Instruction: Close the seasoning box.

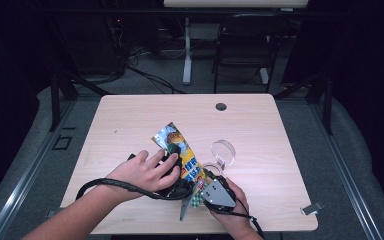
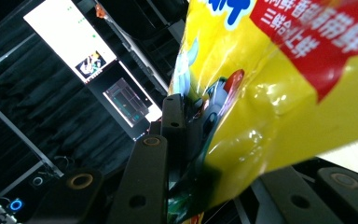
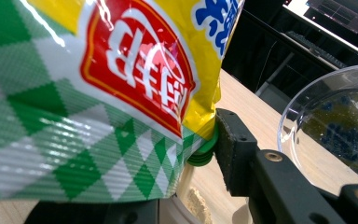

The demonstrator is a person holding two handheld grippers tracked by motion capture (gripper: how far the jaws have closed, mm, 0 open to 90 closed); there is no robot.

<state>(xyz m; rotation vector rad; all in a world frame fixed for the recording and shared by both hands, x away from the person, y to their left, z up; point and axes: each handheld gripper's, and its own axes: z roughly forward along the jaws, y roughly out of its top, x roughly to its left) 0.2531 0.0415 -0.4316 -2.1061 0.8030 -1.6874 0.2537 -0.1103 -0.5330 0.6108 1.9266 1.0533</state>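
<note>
Both tools have hold of the yellow snack bag, which lies slanted just below the middle of the high view, silver end up and to the left. The left gripper, under the person's left hand, pinches the bag about midway along; in the left gripper view the dark pad presses flat against the foil. The right gripper, low and right of centre in the high view, is clamped on the green-checked bottom end, and in the right gripper view the bag sits squeezed against the black pad. So the grasping looks done. I'd judge the work is emptying the bag into the small open jar just beside its lower end; the right gripper view shows a pale crumbly heap near the bottom edge, though I can't tell whether it sits inside the jar. Whether the bag is already torn open I can't tell either. The clear round lid stands on edge to the right, close enough to get knocked; it looms at the right of the right gripper view. The wooden table is otherwise bare, apart from the cable hole near the far edge.
</note>
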